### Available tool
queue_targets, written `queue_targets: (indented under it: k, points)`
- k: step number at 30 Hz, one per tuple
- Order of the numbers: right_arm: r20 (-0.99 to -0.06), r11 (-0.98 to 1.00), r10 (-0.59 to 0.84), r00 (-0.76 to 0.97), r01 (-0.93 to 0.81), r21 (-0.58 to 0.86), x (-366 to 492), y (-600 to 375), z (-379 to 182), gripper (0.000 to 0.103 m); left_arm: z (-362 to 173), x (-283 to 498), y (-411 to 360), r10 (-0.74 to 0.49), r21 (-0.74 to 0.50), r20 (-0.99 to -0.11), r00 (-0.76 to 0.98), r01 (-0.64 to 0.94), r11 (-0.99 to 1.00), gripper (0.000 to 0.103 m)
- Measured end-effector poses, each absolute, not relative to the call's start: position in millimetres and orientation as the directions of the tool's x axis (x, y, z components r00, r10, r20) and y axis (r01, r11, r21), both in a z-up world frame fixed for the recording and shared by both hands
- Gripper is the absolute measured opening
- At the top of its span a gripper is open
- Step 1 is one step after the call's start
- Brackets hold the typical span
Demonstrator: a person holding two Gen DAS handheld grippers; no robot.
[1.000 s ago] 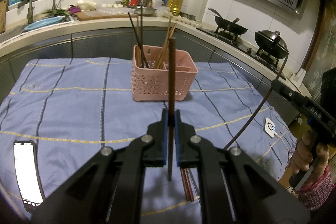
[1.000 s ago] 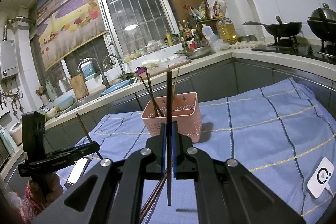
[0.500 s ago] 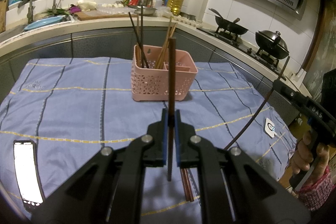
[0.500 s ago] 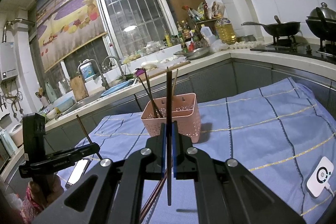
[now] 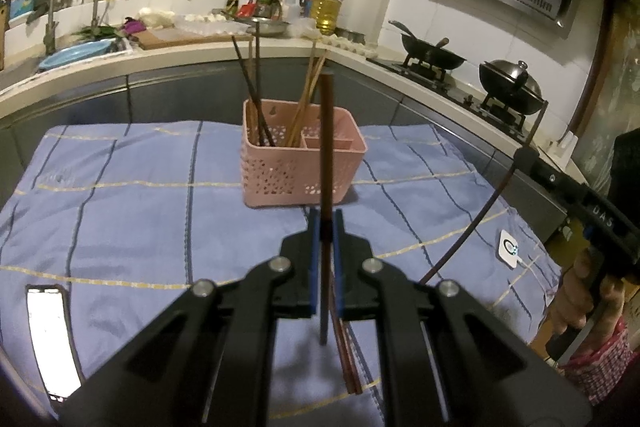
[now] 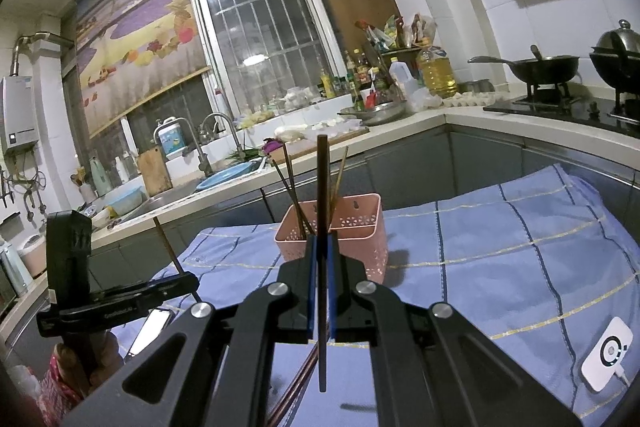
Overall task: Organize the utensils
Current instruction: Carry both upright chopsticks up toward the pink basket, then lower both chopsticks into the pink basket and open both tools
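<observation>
Both my grippers, left (image 5: pixel 325 227) and right (image 6: pixel 322 247), clamp upright chopsticks (image 5: pixel 326 155) near the pink basket (image 5: pixel 300 163).

Through both wrist cameras I get dim, warm indoor light; the phone screen (image 5: pixel 48 339) near left glares white, a lamp reflects in the far window (image 6: pixel 256 59), soft shadows lie beside the basket (image 5: pixel 296 163), and fisheye bending with dark corners frames a slightly soft picture

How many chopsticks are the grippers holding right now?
2. One chopstick stands upright in the left gripper, a second chopstick upright in the right gripper. Loose chopsticks lie on the cloth beneath, partly hidden.
</observation>
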State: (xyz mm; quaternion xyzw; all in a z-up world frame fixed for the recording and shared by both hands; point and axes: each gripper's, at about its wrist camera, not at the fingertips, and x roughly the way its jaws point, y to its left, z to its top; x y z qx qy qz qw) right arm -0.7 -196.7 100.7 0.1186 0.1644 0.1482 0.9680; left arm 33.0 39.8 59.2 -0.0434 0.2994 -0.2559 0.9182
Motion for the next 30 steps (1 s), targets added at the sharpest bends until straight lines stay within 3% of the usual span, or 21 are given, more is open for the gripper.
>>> queue_targets:
  k: [18,30]
  points:
    - [-0.244,0.921,0.355,0.902,-0.292,0.258,7.7,-187.2,104.9,0.005,79.6,48.0,29.6,-0.517,-0.234,-0.512,0.686,0.468,0.852,0.005]
    - [-0.163,0.902,0.404,0.9,-0.361,0.237,41.5,-179.3,143.5,0.005,146.4,86.3,28.8,-0.51,-0.198,-0.441,0.739,0.474,0.858,0.005]
